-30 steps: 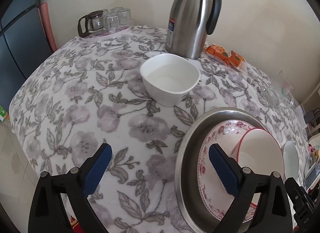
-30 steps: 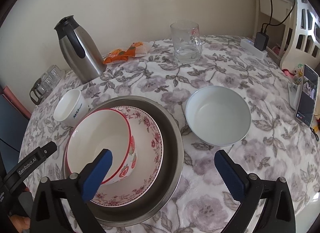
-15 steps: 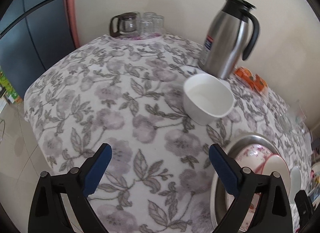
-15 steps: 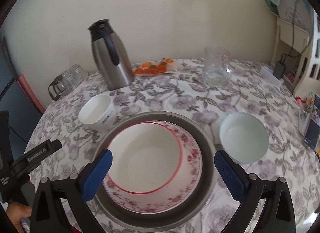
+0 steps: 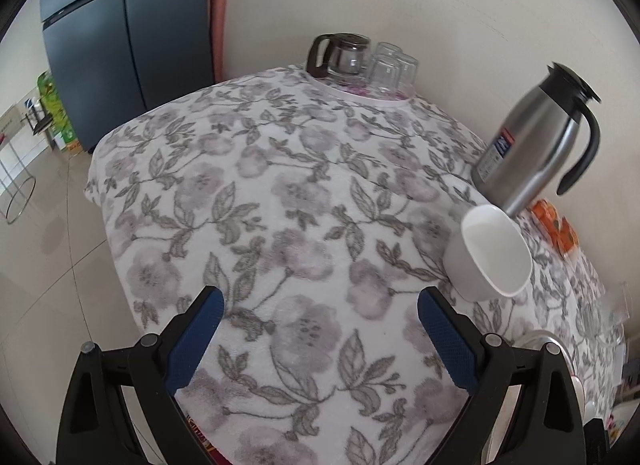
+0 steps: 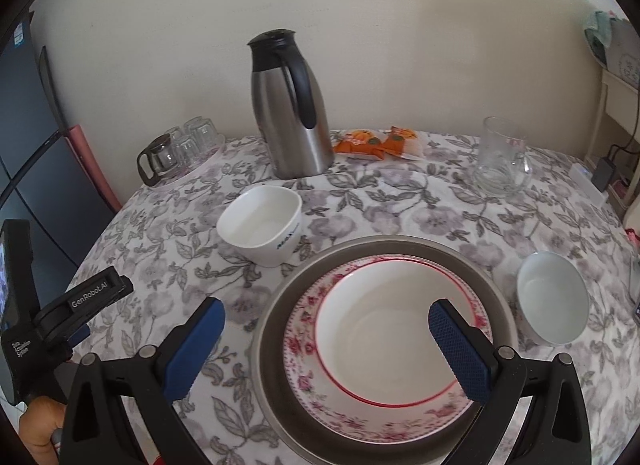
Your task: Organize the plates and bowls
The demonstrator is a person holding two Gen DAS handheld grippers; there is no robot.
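In the right wrist view a steel tray (image 6: 496,293) holds a pink floral plate (image 6: 304,345) with a red-rimmed white bowl (image 6: 384,329) in it. A square white bowl (image 6: 260,223) sits on the cloth left of the tray, and a round white bowl (image 6: 552,297) sits right of it. My right gripper (image 6: 326,345) is open and empty, above the tray's front. My left gripper (image 5: 318,339) is open and empty over bare cloth; it also shows in the right wrist view (image 6: 76,305). The square white bowl (image 5: 490,251) lies to its right.
A steel thermos jug (image 6: 290,105) stands at the back. A tray of glass cups with a small pot (image 6: 176,153) is back left, orange snack packets (image 6: 376,143) and a glass mug (image 6: 500,159) back right. The table's left edge (image 5: 108,201) drops to the floor.
Both grippers have pulled back and up. The left view has swung left, so the tray has nearly left it. The right view now centres on the tray, with the round bowl further right.
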